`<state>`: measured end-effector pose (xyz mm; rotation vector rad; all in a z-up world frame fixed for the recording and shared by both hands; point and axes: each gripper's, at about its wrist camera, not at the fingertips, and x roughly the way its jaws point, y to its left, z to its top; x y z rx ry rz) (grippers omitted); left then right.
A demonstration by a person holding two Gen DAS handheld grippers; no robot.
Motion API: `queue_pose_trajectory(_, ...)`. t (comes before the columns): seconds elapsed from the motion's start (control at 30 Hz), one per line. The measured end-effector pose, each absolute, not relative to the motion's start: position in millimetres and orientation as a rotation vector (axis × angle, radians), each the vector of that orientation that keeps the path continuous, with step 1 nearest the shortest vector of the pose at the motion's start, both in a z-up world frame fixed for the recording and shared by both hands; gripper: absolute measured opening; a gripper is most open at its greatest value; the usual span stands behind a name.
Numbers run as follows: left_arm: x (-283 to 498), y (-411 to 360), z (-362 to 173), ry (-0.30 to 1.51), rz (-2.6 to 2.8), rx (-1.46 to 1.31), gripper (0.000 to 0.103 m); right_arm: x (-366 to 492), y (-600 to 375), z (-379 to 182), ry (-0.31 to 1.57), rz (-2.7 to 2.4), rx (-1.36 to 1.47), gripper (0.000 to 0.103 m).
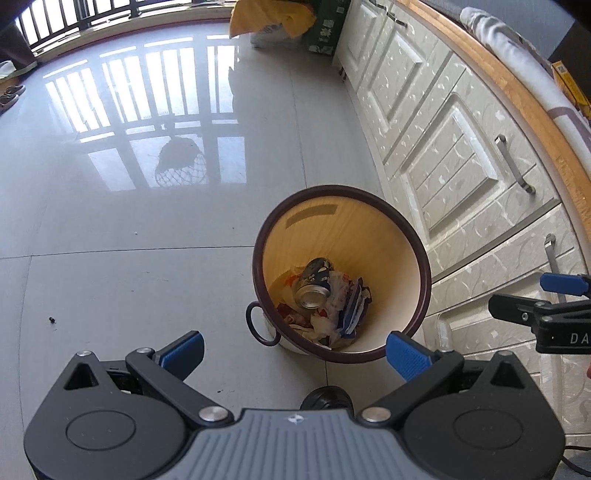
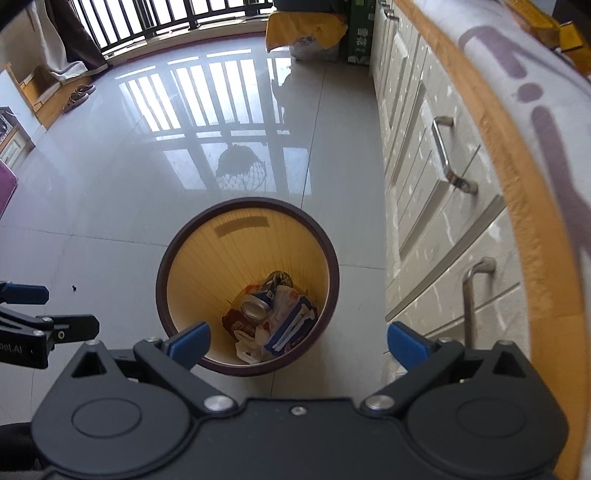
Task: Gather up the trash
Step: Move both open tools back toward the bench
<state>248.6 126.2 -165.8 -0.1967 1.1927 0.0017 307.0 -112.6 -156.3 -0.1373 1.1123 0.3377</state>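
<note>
A round trash bin (image 1: pixel 413 236) with a dark purple rim and yellow inside stands on the floor by the cabinets; it also shows in the right wrist view (image 2: pixel 173 258). Inside lie a crushed drink can (image 1: pixel 314 282) and crumpled wrappers (image 1: pixel 343 314); the can (image 2: pixel 258 301) and wrappers (image 2: pixel 288 325) show in the right wrist view too. My left gripper (image 1: pixel 293 354) is open and empty above the bin's near side. My right gripper (image 2: pixel 299 343) is open and empty above the bin's near rim. Each gripper shows at the edge of the other's view.
White cabinets (image 1: pixel 443 147) with metal handles under a wood-edged counter (image 2: pixel 491 122) run along the right. The glossy grey tile floor (image 1: pixel 147 221) spreads left, with a small dark speck (image 1: pixel 52 319). Yellow bag (image 1: pixel 273 16) and green box (image 1: pixel 325 26) stand far back.
</note>
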Motion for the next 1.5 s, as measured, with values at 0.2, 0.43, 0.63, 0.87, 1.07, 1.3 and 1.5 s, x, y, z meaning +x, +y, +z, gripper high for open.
queue_pose_trajectory(0.2, 238.1, 127.0, -155.0, 1.179, 0.029, -0.185, 0.103, 297.0, -113.2, -140.3, 1.095, 0.343, -0.152, 0.103)
queue_pose_trajectory(0.43, 222.9, 127.2, -139.4, 1.152, 0.05, -0.183, 0.103, 282.5, -113.4, -118.0, 1.073, 0.353, -0.16, 0.103)
queue_pose_trajectory(0.63, 208.5, 125.8, -115.5, 1.086, 0.074, -0.172, 0.103, 268.2, -117.2, -95.1, 1.034, 0.368, -0.173, 0.103)
queue_pose_trajectory(0.87, 196.3, 118.1, -84.7, 1.006, 0.07, -0.156, 0.103, 251.0, -126.0, -65.8, 0.947, 0.372, -0.19, 0.103)
queue_pose_trajectory(1.07, 189.1, 104.4, -61.6, 0.929, 0.045, -0.146, 0.103, 237.6, -145.7, -46.1, 0.875, 0.352, -0.19, 0.103)
queue_pose_trajectory(1.3, 182.6, 77.5, -39.0, 0.832, -0.011, -0.126, 0.103, 222.0, -186.1, -20.9, 0.77, 0.306, -0.147, 0.103)
queue_pose_trajectory(1.5, 182.9, 43.5, -25.1, 0.762, -0.069, -0.097, 0.103, 215.5, -229.3, -7.4, 0.681, 0.254, -0.129, 0.103)
